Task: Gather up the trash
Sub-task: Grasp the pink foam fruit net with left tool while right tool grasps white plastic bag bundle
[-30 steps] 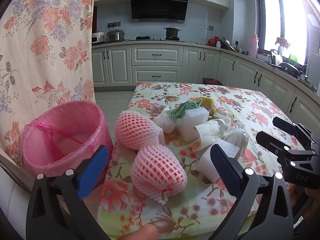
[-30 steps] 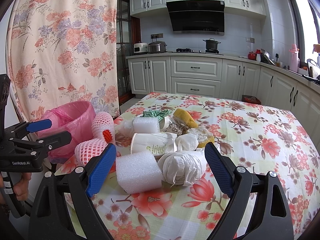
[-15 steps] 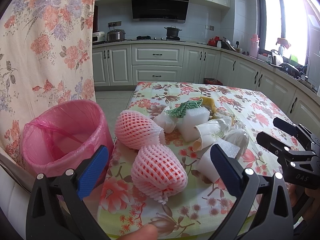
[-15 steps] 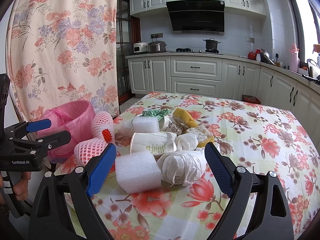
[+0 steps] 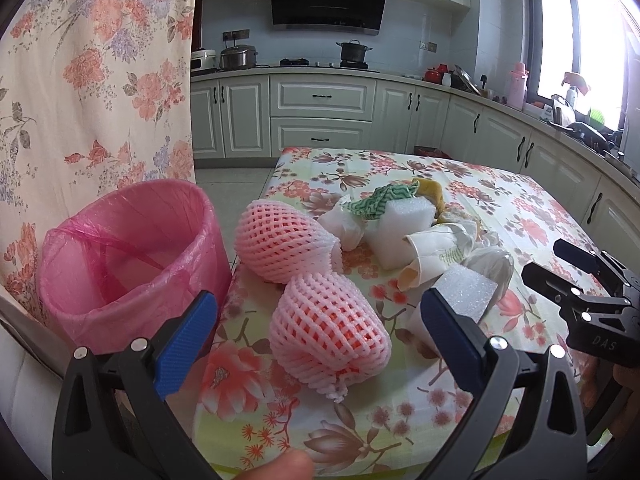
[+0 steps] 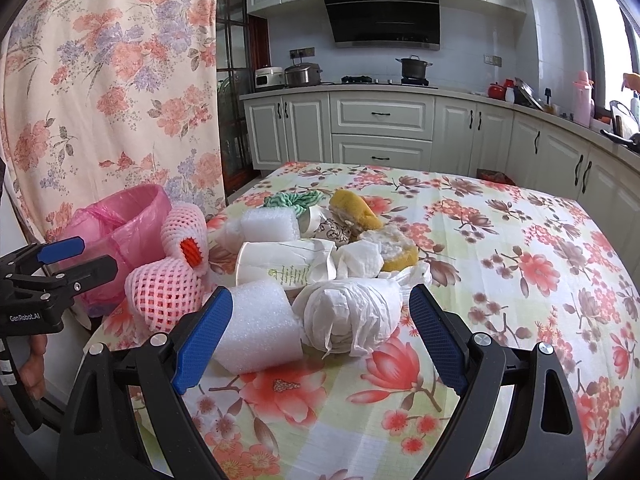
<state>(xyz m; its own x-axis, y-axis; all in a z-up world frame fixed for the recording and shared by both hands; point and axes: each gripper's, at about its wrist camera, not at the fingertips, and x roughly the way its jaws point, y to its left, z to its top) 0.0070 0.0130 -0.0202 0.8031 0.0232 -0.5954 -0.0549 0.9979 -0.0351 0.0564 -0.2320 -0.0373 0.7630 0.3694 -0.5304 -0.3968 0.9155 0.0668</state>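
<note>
A heap of trash lies on the floral table (image 6: 520,264). Two pink foam fruit nets (image 5: 328,332) (image 5: 280,244) are nearest the left side. Behind them are white foam blocks (image 6: 256,328) (image 5: 404,224), a crushed paper cup (image 6: 280,264), a wadded white paper ball (image 6: 352,316), a yellow sponge (image 6: 354,208) and a green rag (image 5: 380,200). A pink-lined bin (image 5: 128,256) stands off the table's left edge. My left gripper (image 5: 320,320) is open, just short of the near net. My right gripper (image 6: 320,320) is open, facing the foam block and the paper ball.
A floral curtain (image 5: 92,80) hangs behind the bin. Kitchen cabinets (image 6: 380,128) and a counter with pots run along the back and right walls. The right half of the table holds only the tablecloth. A fingertip (image 5: 288,466) shows at the bottom of the left wrist view.
</note>
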